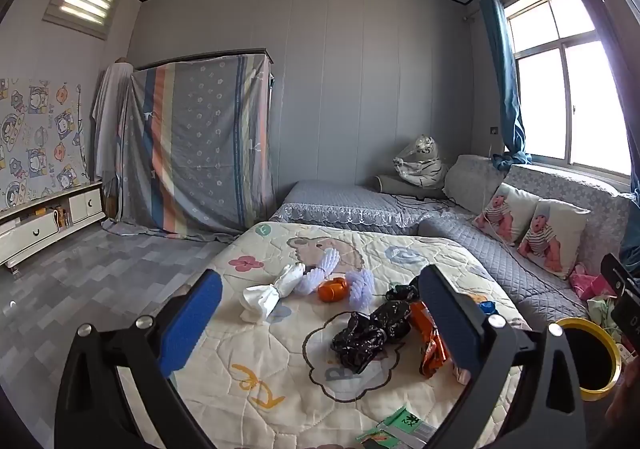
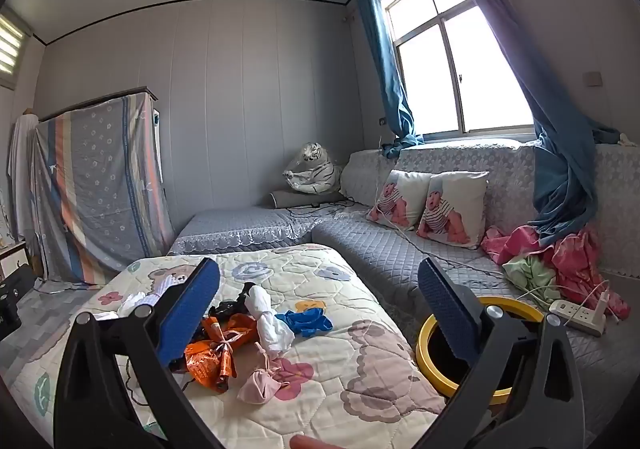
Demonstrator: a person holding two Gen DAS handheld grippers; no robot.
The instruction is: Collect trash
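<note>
Both claws, left claw (image 1: 320, 321) and right claw (image 2: 320, 309), gape empty; black bag (image 1: 370, 333) lies diagonally between the left's fingers, yellow-rimmed bin (image 2: 460, 361) at right.

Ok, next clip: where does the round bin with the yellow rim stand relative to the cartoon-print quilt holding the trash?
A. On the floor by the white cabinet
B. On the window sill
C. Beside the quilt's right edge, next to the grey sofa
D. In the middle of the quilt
C: the round bin with the yellow rim stands just off the right edge of the cartoon-print quilt, against the grey quilted sofa.
</note>
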